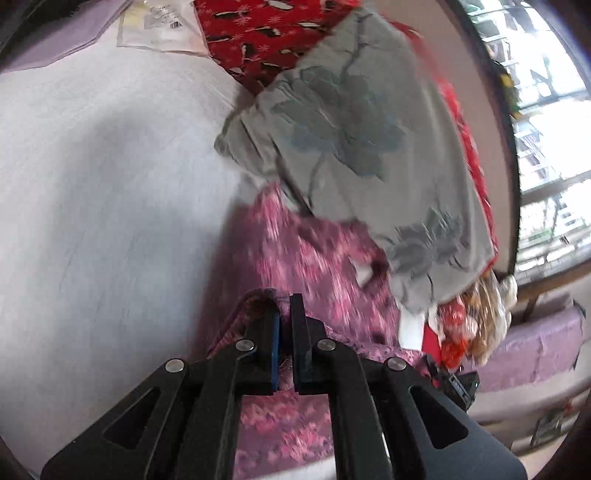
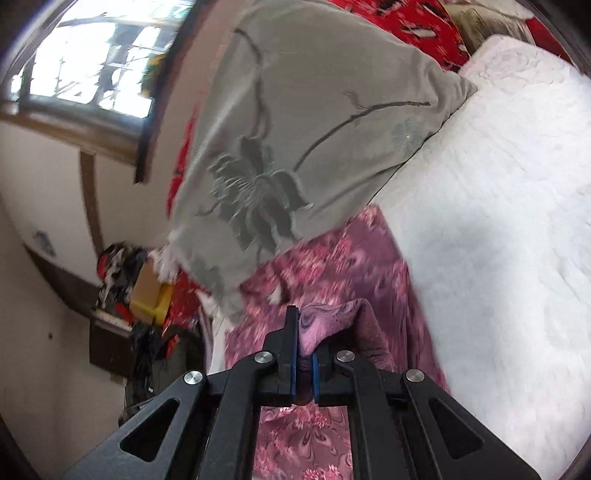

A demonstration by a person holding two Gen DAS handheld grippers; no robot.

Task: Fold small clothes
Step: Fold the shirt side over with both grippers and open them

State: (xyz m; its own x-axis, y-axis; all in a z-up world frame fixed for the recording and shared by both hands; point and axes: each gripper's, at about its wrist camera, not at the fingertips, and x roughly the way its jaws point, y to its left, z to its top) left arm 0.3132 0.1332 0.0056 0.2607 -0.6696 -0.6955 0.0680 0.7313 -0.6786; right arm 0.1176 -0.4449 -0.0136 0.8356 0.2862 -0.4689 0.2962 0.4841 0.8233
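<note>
A pink and purple patterned garment lies spread on a white bed, blurred by motion. My left gripper is shut on one edge of it, the cloth bunched between the blue pads. In the right wrist view the same pink garment stretches ahead, and my right gripper is shut on a raised fold of it. Part of the garment's far end runs under a grey pillow.
A grey pillow with a dark flower print lies just beyond the garment. Behind it is a red patterned cloth. White bedding fills one side. A window and floor clutter lie past the bed's edge.
</note>
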